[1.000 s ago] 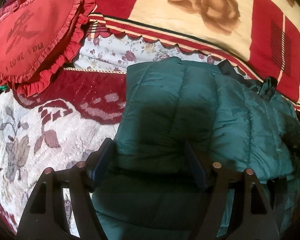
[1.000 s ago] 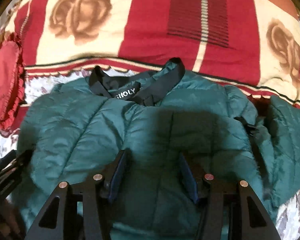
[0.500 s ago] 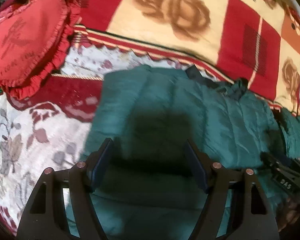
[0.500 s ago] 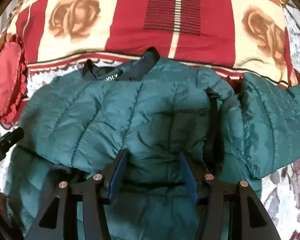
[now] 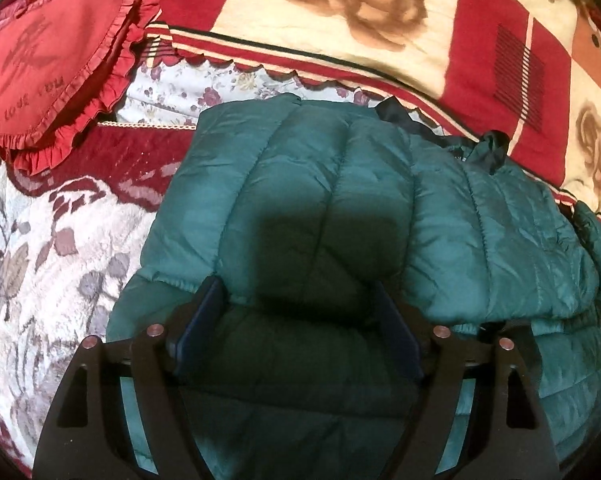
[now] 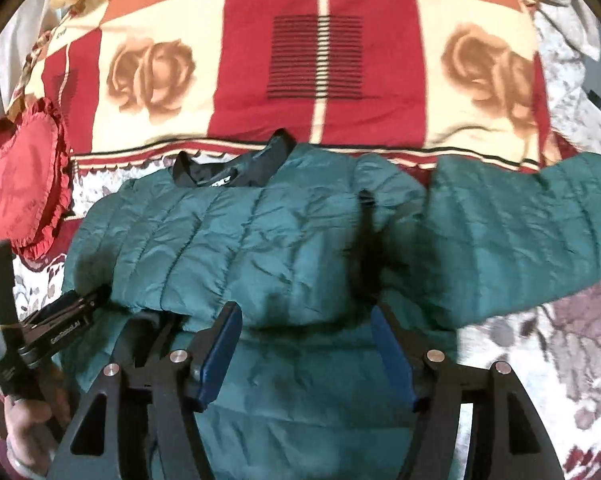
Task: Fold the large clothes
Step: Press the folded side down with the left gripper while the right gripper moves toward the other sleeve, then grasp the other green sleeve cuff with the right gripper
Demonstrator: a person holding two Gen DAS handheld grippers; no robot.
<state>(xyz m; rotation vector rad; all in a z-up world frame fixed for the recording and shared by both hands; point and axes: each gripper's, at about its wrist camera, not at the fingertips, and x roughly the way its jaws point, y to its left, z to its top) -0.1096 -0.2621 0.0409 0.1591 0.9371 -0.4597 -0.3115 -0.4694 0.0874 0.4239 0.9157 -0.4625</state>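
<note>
Looking down the left gripper (image 5: 300,322), jaws opening with nothing pinched, the green puffer jacket (image 5: 340,216) lies on the bed with its left side folded in — over at the right gripper (image 6: 306,344), also opening empty, I'd grab the right sleeve (image 6: 520,224) near its cuff and fold it across flat.

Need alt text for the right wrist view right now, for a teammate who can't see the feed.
A green puffer jacket lies partly folded on a floral bedspread, one sleeve stretched out to the right. The right gripper hovers over its lower half, jaws opening with nothing clamped; the left gripper is at the jacket's left edge. A red-and-cream rose blanket and red heart pillow lie behind.
</note>
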